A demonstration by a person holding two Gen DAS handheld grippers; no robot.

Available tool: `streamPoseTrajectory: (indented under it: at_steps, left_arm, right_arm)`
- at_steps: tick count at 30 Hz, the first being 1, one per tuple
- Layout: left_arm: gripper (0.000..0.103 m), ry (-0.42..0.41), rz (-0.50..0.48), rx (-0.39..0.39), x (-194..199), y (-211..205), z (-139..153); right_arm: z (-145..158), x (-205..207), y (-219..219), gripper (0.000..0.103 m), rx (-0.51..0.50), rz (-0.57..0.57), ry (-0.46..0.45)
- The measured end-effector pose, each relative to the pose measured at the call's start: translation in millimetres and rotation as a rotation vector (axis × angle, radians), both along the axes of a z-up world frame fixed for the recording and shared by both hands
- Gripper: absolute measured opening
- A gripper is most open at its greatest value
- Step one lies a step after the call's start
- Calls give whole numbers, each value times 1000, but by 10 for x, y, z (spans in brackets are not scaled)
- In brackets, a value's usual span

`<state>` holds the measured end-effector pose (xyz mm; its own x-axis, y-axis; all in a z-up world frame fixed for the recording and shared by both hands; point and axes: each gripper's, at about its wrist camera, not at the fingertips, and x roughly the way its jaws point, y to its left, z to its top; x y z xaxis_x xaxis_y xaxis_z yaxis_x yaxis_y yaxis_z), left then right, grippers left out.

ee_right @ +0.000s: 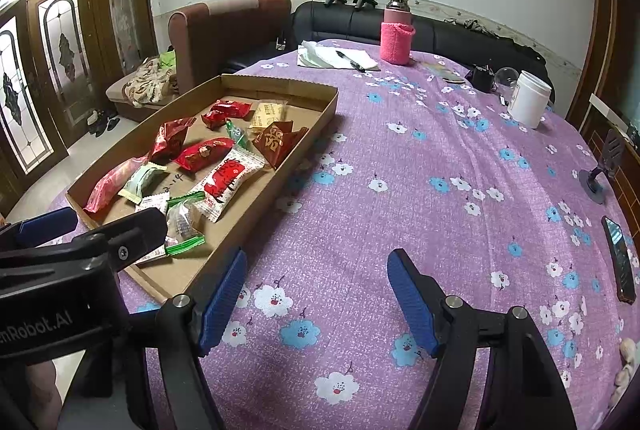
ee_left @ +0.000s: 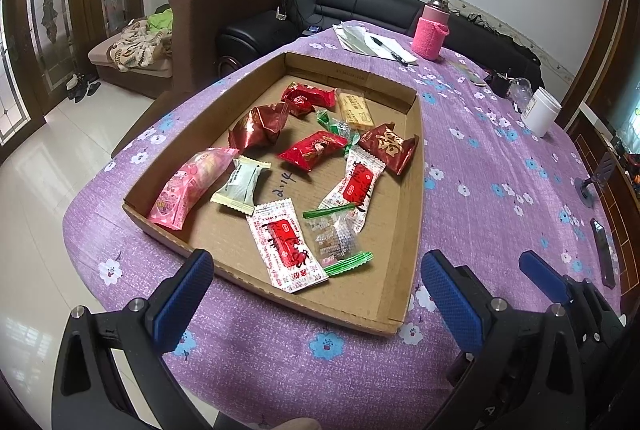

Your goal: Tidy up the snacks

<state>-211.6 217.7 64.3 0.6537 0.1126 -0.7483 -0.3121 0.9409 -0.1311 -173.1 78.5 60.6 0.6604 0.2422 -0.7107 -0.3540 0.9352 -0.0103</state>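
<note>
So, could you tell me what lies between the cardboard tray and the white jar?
Nothing but bare flowered tablecloth. The right wrist view shows the stretch from the tray to the jar clear.

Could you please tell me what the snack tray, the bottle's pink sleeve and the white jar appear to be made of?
Tray: brown corrugated cardboard, matte, with torn, ragged edges.
Pink sleeve on the bottle: apparently knitted or crocheted yarn, soft ribbed texture.
White jar: probably plastic, smooth and slightly glossy; ceramic cannot be ruled out.
</note>
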Motion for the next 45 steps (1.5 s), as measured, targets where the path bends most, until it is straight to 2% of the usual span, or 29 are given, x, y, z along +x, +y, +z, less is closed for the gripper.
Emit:
streamPoseTrajectory:
  at_steps: [40,45]
  left_arm:
    - [103,7,-13,-5,-8,14,0]
    - [103,-37,-17,-3,-155,86,116]
  right_arm:
    - [-61,53,-22,77,-4,-6,20]
    - [118,134,-196,77,19,-61,-28]
